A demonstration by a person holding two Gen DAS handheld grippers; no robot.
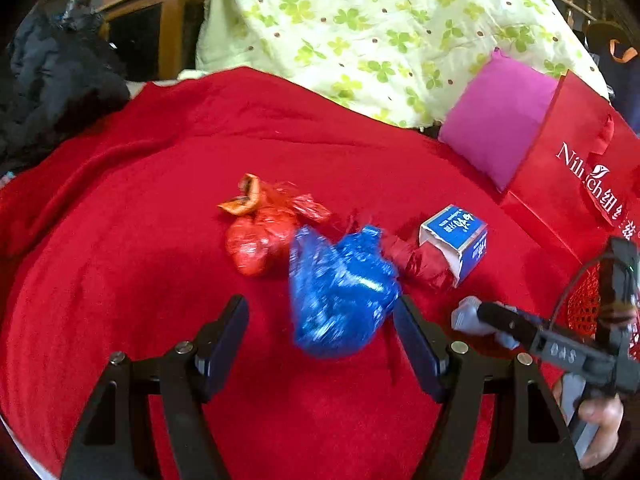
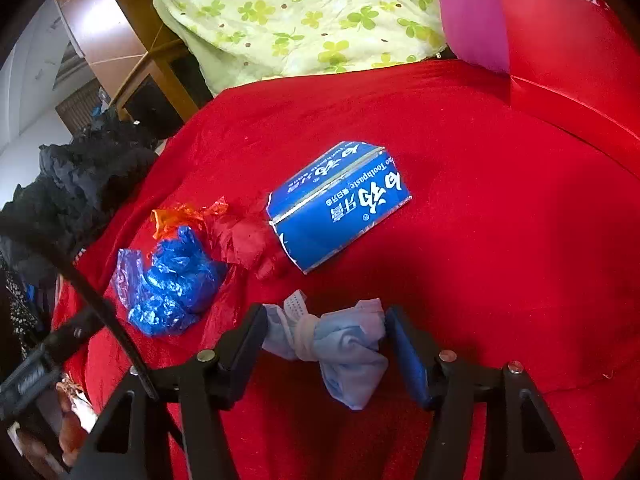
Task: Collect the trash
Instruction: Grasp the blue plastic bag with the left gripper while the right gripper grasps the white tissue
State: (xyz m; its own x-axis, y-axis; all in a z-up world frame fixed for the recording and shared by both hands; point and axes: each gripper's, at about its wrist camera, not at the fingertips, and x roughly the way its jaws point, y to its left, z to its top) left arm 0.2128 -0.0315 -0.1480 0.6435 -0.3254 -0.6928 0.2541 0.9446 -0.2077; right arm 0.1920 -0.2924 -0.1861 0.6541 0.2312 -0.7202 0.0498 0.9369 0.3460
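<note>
On the red blanket (image 1: 140, 208) lies a crumpled blue plastic bag (image 1: 340, 292), between the fingers of my left gripper (image 1: 320, 308). That gripper is open; the bag brushes its right finger and stands apart from the left one. My right gripper (image 2: 324, 316) is shut on a light blue face mask wad (image 2: 348, 344), and both pads touch it. Beyond lie a blue toothpaste box (image 2: 340, 204), crumpled red paper (image 2: 244, 240) and a red-orange plastic bag (image 1: 260, 236) with orange peel (image 1: 244, 200). The left wrist view shows the mask (image 1: 466, 314) low at the right.
A red paper shopping bag (image 1: 572, 184) stands at the right, with a pink cushion (image 1: 496, 120) beside it. A green clover-print quilt (image 1: 360, 20) covers the back. Dark clothing (image 1: 52, 80) is piled at the left edge. A hand (image 1: 600, 416) holds the right gripper's handle.
</note>
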